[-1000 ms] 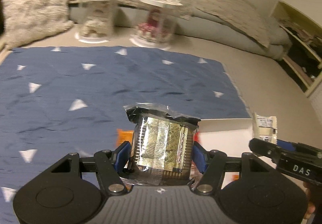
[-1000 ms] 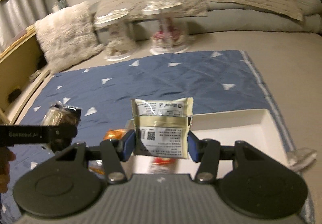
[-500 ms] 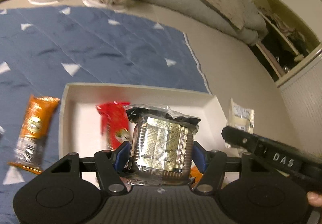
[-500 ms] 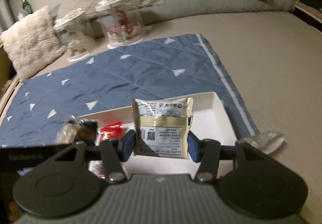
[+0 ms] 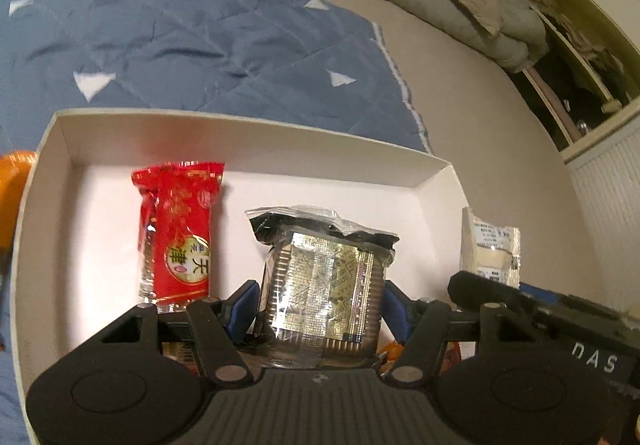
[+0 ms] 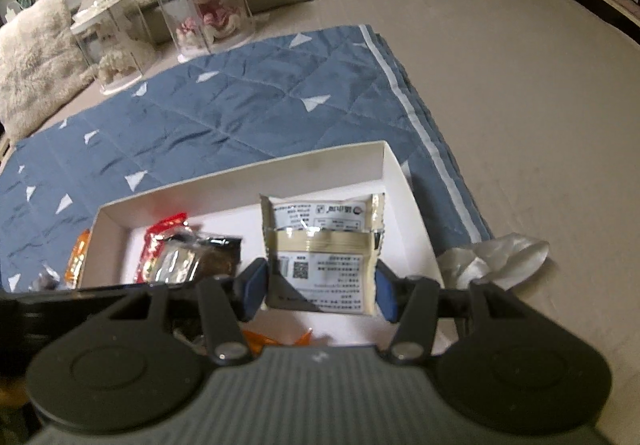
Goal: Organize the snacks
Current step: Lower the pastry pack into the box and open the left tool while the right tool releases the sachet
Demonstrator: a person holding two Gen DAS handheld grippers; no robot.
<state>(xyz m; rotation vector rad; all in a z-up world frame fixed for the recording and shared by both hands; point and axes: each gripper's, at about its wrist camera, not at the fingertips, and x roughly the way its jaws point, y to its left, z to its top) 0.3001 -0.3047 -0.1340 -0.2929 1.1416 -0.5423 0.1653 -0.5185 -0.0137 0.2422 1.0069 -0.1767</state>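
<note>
The left tool [image 5: 320,309] is clamping a dark packet with a gold foil panel [image 5: 320,285] between its blue pads, holding it upright over the near part of a shallow white box [image 5: 248,133]. The right tool [image 6: 318,287] has a cream packet printed with black text and a code square [image 6: 322,249] standing between its pads, and its jaws are easing apart, though the pads are still touching the packet's sides; this packet is hanging above the right half of the same box. Just beneath both tools, orange wrappers [image 6: 276,339] are lying on the box floor. A little further in, a red packet with gold lettering [image 5: 178,229] is lying flat on the box floor, left of the dark packet. Outside the box's left wall, an orange packet [image 6: 78,255] is resting on the blue quilt with white triangles [image 6: 240,101]. To the right of the box, a crumpled white wrapper [image 6: 496,253] is sitting on the bed. Further back, two clear display cases [image 6: 208,9] holding figurines are standing near a fluffy pillow [image 6: 36,57].
</note>
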